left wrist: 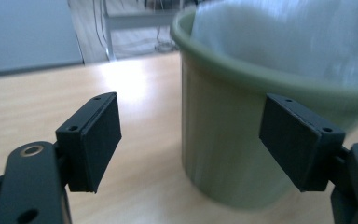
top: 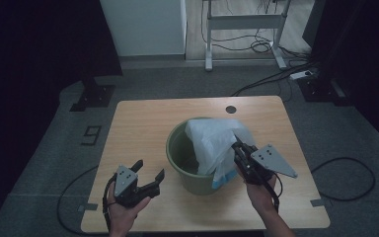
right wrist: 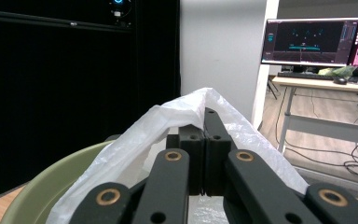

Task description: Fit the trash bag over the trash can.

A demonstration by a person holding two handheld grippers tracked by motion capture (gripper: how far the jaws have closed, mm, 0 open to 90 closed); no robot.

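A green bucket stands in the middle of the wooden table. A white plastic bag drapes over its right rim and hangs partly inside. My right gripper is shut on the bag's edge and holds it lifted over the rim; in the right gripper view the bag folds over the closed jaws of the right gripper. My left gripper is open and empty at the front left, apart from the bucket. In the left gripper view the left gripper faces the bucket's wall.
A small dark round hole is in the table's far side. Cables lie on the carpet around the table. A desk frame stands beyond, and monitors sit on a desk in the right gripper view.
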